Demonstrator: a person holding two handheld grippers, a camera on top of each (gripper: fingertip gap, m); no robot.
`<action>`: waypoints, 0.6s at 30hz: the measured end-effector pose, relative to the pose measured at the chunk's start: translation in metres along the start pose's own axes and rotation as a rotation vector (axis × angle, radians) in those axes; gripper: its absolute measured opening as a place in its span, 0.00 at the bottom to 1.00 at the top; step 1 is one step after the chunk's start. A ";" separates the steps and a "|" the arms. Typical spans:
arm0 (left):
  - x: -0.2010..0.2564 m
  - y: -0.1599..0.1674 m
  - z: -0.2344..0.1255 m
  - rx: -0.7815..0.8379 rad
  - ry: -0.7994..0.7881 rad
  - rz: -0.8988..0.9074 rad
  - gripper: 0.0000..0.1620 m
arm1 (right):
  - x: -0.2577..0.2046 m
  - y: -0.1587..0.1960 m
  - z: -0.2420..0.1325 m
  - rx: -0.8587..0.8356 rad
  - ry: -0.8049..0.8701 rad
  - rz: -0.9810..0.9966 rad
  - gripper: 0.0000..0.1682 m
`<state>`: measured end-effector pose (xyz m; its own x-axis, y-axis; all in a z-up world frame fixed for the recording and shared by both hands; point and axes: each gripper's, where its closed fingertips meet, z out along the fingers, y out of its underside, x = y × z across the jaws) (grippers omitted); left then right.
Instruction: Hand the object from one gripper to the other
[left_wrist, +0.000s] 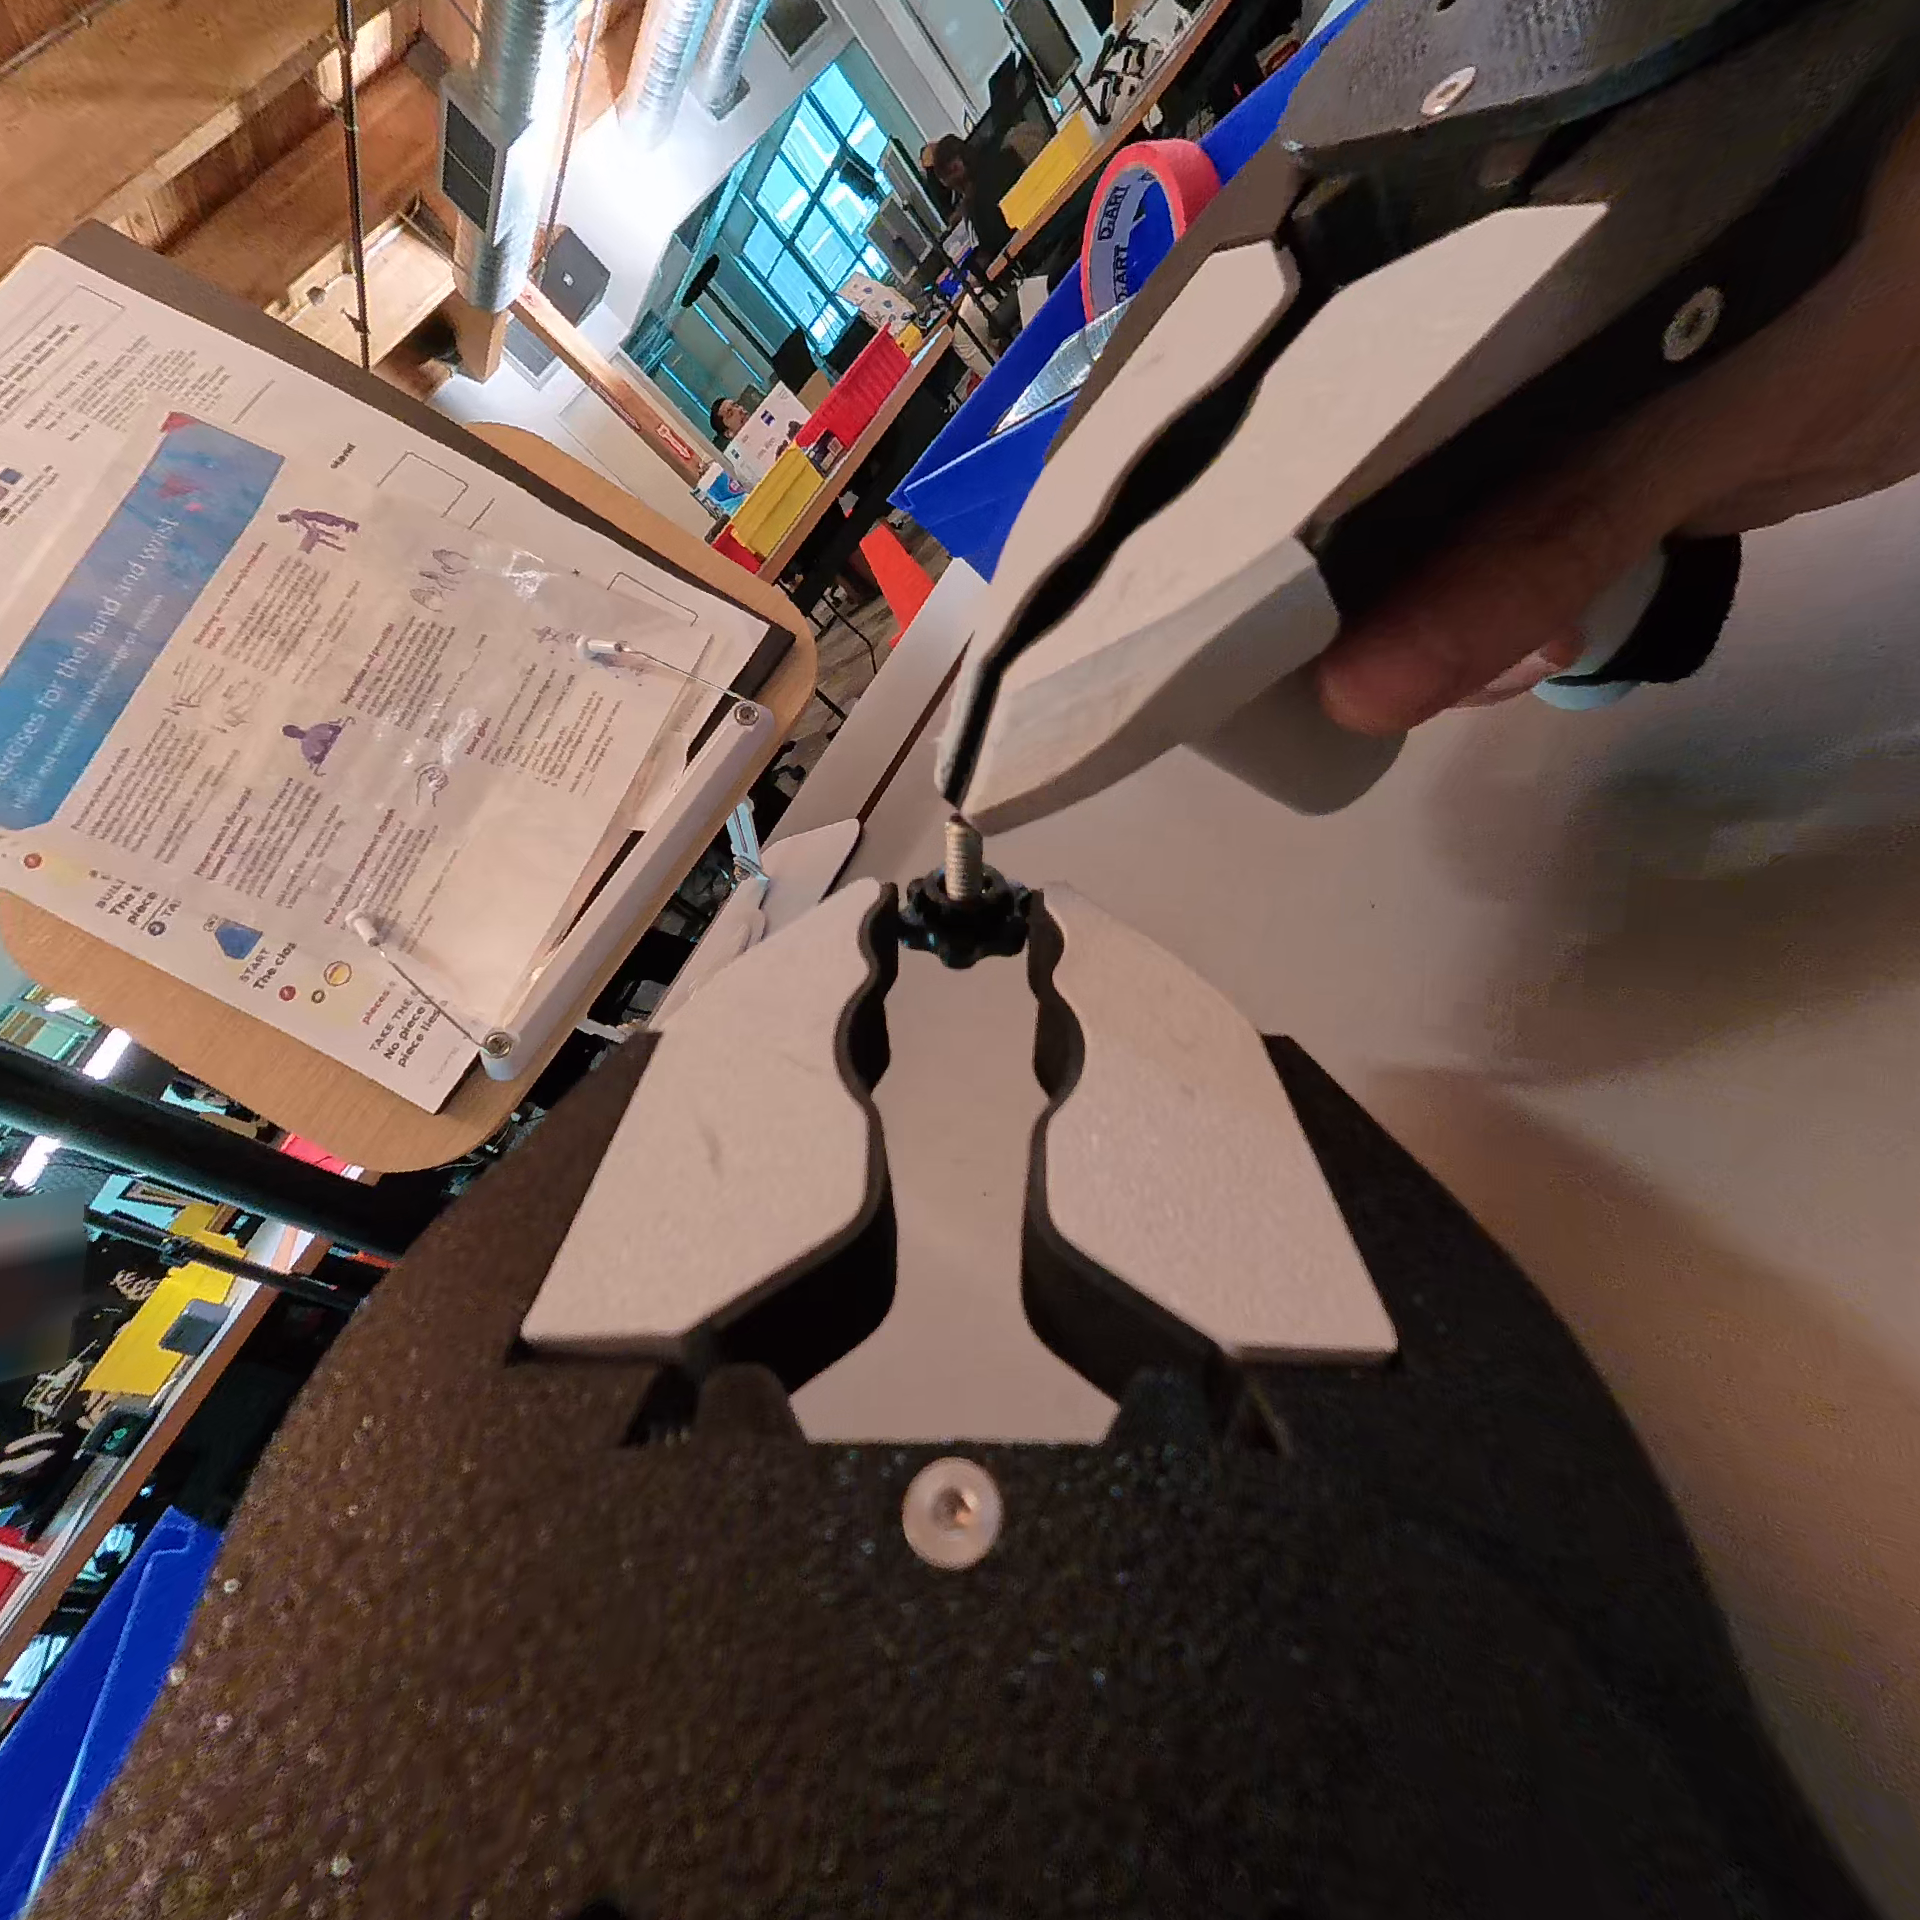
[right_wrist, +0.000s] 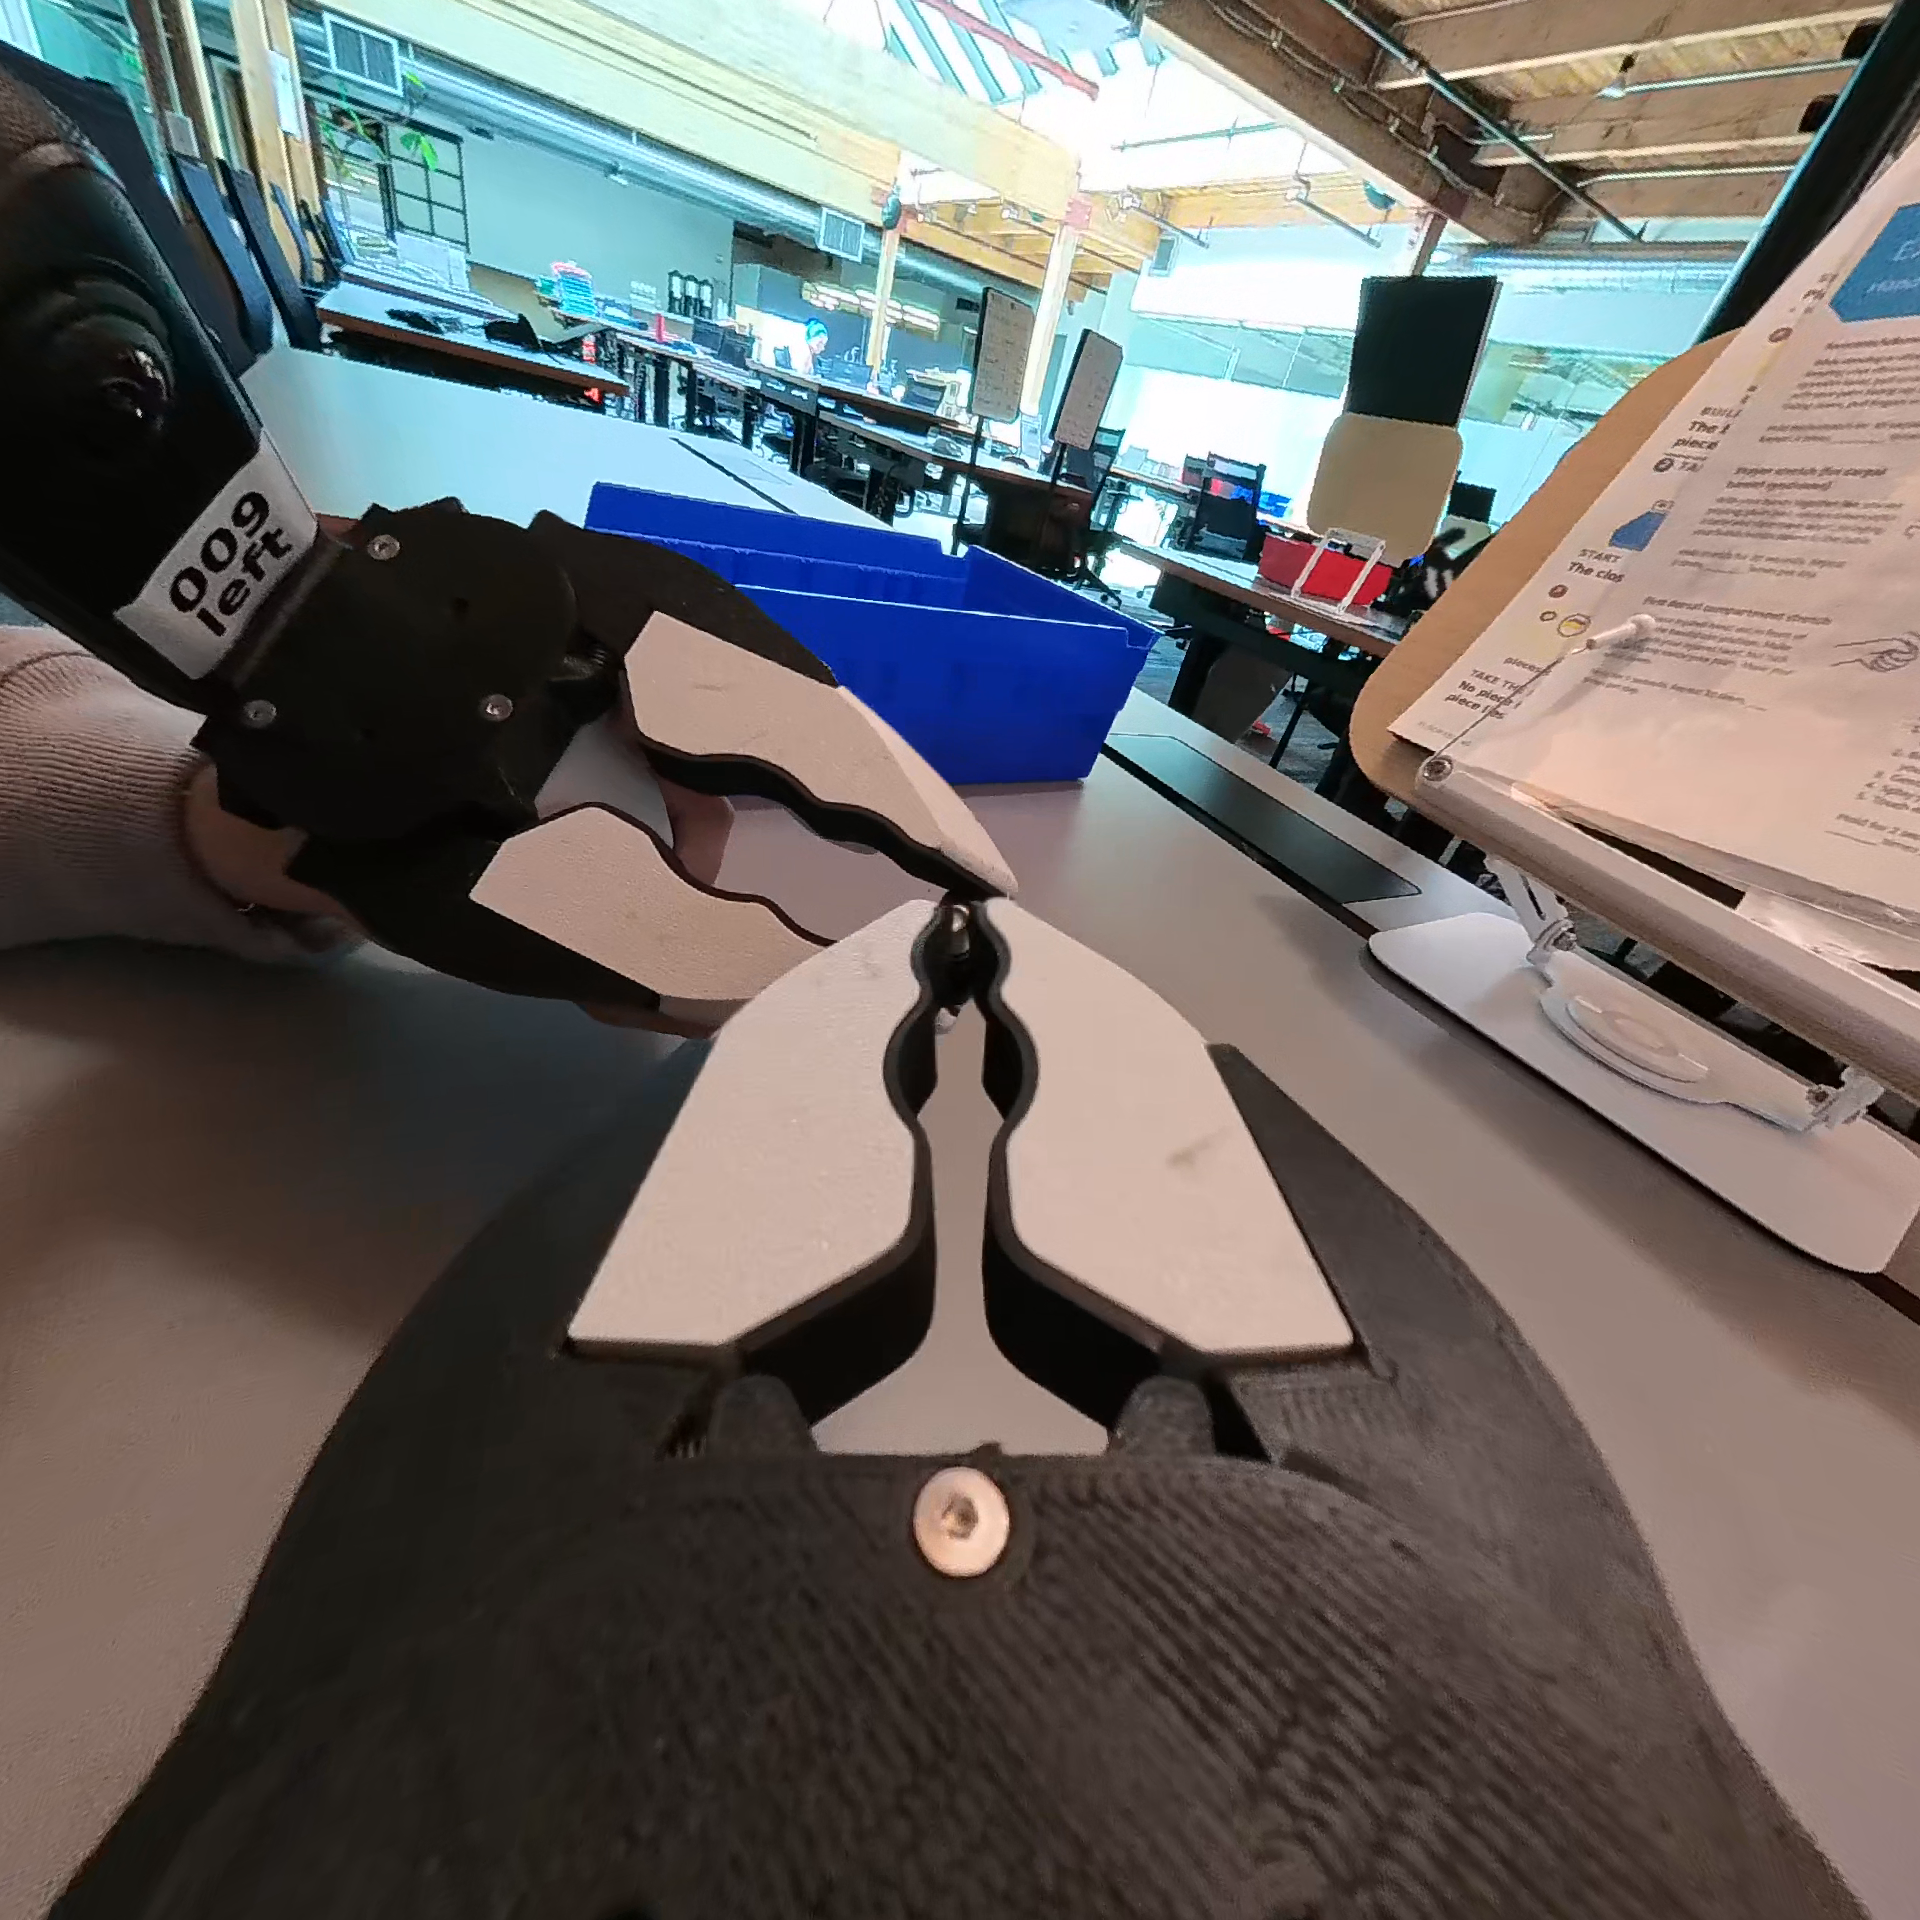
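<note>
Right now the left tool (left_wrist: 961, 914) grips a small bolt (left_wrist: 962, 904) by its black knob, the two fingertips closed against the knob's sides while the threaded shaft sticks out past them. Over that shaft comes the right tool (left_wrist: 961, 795), its tips nearly shut; from the left wrist view they sit just at the thread's end, and from the right wrist view the right tool (right_wrist: 958, 935) has the metal shaft of the bolt (right_wrist: 956, 928) pinched between its tips, so both tools hold the one piece, above the pale desk (right_wrist: 1195, 914). A bare hand (left_wrist: 1475, 623) wraps the right tool's handle. Behind the meeting point stands a blue bin (right_wrist: 935, 644) on the desk, near but not touching the tools. To the side a tilted wooden board (left_wrist: 343, 1091) on a white stand (right_wrist: 1621, 1049) carries a printed sheet (left_wrist: 343, 665) under clear plastic, apart from the tools. A roll of pink tape (left_wrist: 1143, 218) shows beyond the right tool, partly hidden by it. Nothing lies between the tools and the bolt.
</note>
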<state>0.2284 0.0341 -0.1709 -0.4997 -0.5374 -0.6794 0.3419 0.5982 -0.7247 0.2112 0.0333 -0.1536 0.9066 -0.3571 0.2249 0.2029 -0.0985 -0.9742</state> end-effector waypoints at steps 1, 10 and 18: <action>0.000 0.000 0.000 -0.003 0.001 0.000 0.14 | 0.000 0.001 0.000 -0.005 0.001 -0.006 0.02; 0.002 -0.001 0.000 0.005 0.011 0.012 0.14 | -0.003 0.001 0.001 -0.008 0.002 -0.045 0.03; 0.009 -0.001 -0.001 0.024 0.069 0.021 0.14 | -0.008 0.004 -0.003 -0.048 -0.084 -0.178 0.03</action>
<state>0.2232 0.0291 -0.1762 -0.5452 -0.4820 -0.6859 0.3713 0.5946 -0.7131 0.2033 0.0331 -0.1594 0.8864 -0.2512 0.3889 0.3464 -0.1976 -0.9171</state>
